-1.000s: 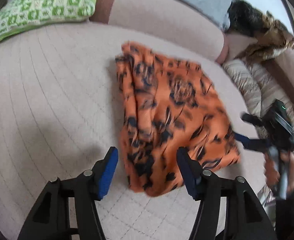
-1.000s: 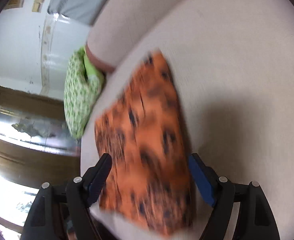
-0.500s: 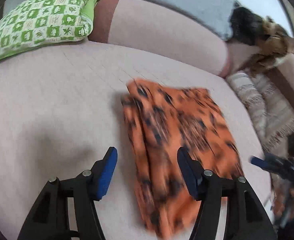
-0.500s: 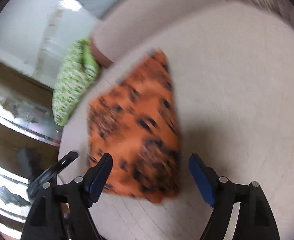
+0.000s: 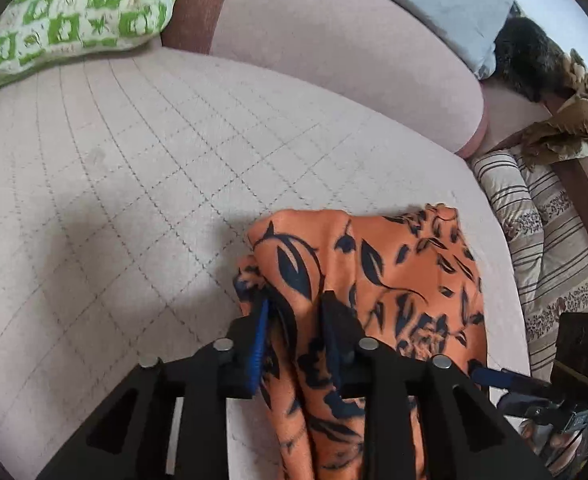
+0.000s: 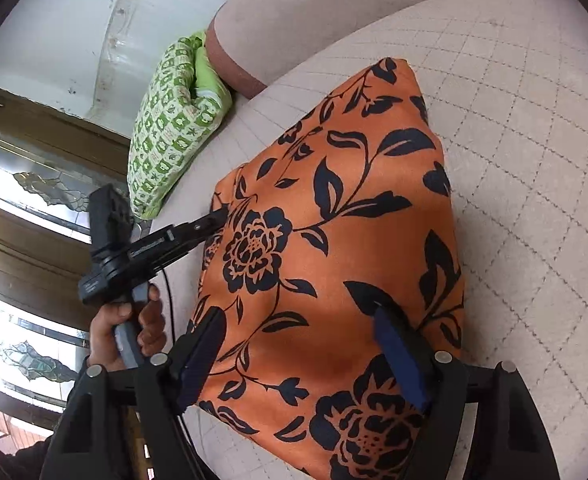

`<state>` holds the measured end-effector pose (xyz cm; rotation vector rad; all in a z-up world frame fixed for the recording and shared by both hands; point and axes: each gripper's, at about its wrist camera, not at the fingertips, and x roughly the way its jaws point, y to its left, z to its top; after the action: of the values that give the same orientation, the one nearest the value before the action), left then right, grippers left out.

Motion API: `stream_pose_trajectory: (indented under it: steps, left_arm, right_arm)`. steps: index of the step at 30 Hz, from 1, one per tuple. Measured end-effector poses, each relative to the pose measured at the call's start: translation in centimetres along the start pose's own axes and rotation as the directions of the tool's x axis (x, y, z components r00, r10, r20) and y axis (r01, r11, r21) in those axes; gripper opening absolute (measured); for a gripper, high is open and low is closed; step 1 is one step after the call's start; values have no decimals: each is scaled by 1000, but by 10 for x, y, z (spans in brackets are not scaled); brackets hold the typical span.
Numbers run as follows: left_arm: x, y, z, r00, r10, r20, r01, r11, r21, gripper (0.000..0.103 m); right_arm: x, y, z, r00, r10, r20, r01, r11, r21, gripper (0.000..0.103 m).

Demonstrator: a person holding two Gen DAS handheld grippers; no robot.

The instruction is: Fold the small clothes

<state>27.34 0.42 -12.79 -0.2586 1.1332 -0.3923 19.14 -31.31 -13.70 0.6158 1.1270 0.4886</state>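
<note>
Left wrist view: the left gripper has its fingers pinching a bunched edge of the orange floral garment; cloth fills the narrow gap between them.
Right wrist view: the right gripper has its fingers spread wide, one on each side of the garment's near end, with nothing pinched.
Garment: folded into a rough rectangle on the quilted sofa seat, running from 6 o'clock toward 12 in the right view.
Other gripper: seen at 9 o'clock in the right view, biting the cloth's left edge.
Risk: the pinch looks to hold several gathered layers, so lifting may drag the fold open.
Risk: the fabric looks thin and slippery, so the fingers may lose an edge.
Surroundings: green patterned pillow at 10 o'clock.
</note>
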Motion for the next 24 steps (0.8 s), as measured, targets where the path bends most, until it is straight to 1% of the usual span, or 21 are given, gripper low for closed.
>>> stream_pose_trajectory:
  steps: [1, 2, 3, 4, 5, 6, 7, 8, 9, 10, 11, 12, 13, 14, 15, 16, 17, 18, 19, 22, 24]
  left_arm:
    - [-5, -4, -1, 1000, 19, 7, -19, 1000, 11, 42]
    - [-11, -10, -2, 999, 47, 21, -47, 999, 23, 56]
    - [-25, -17, -9, 995, 85, 58, -87, 996, 33, 62]
    - [-36, -22, -15, 990, 114, 86, -118, 992, 37, 70]
    - [-47, -27, -22, 983, 144, 114, -149, 988, 40, 74]
    - [-61, -35, -32, 971, 189, 150, -197, 980, 40, 76]
    - [-71, -42, -39, 959, 228, 168, -238, 971, 39, 79]
    - [-78, -48, -46, 949, 259, 181, -270, 962, 40, 81]
    - [-87, -54, -54, 937, 288, 196, -300, 953, 35, 81]
    - [-94, -58, -61, 927, 312, 208, -324, 946, 23, 81]
    - [-100, -64, -68, 919, 329, 219, -339, 941, 9, 81]
    - [-108, -70, -75, 916, 330, 230, -340, 940, 7, 81]
    - [-117, -76, -84, 911, 331, 247, -344, 939, 7, 81]
    - [-126, -83, -93, 899, 348, 266, -363, 932, 4, 81]
    - [-133, -90, -101, 889, 359, 283, -377, 926, 8, 82]
    - [-144, -94, -110, 880, 368, 300, -391, 920, 17, 84]
    - [-145, -101, -115, 873, 377, 311, -403, 915, 22, 86]
    - [-151, -107, -122, 863, 385, 327, -415, 909, 25, 86]
    - [-157, -113, -130, 859, 383, 340, -416, 909, 28, 86]
    - [-165, -125, -144, 860, 375, 346, -409, 912, 27, 89]
    - [-171, -130, -152, 858, 379, 348, -409, 912, 17, 90]
  right_arm:
    - [-4, 6, -1, 1000, -13, 14, 13, 1000, -16, 80]
    - [-10, 13, -3, 999, -24, 36, 25, 999, -31, 80]
    - [-15, 20, -3, 998, -28, 53, 30, 999, -41, 80]
    - [-25, 28, -8, 995, -58, 83, 63, 996, -60, 80]
    - [-28, 36, -7, 990, -98, 105, 106, 991, -81, 81]
    - [-37, 43, -12, 980, -150, 132, 164, 981, -105, 84]
    - [-46, 52, -19, 961, -219, 170, 242, 962, -130, 86]
    - [-53, 62, -25, 934, -288, 210, 322, 935, -148, 90]
    - [-58, 68, -29, 911, -339, 234, 379, 913, -154, 92]
    - [-64, 77, -36, 882, -399, 252, 445, 881, -161, 98]
    - [-69, 83, -41, 866, -422, 269, 474, 864, -169, 103]
    - [-76, 89, -47, 850, -436, 296, 497, 850, -175, 103]
    - [-86, 98, -58, 828, -450, 335, 525, 832, -181, 103]
    - [-92, 103, -65, 812, -458, 361, 543, 820, -182, 103]
    - [-99, 110, -73, 793, -469, 389, 564, 806, -178, 103]
    - [-104, 115, -80, 778, -478, 408, 580, 797, -171, 103]
    - [-108, 120, -88, 762, -490, 423, 596, 786, -164, 103]
    - [-111, 124, -94, 753, -495, 433, 605, 780, -162, 103]
    - [-115, 128, -102, 746, -498, 443, 612, 774, -161, 103]
    - [-117, 133, -117, 748, -507, 429, 618, 768, -170, 103]
    - [-118, 136, -125, 739, -519, 429, 634, 750, -186, 103]
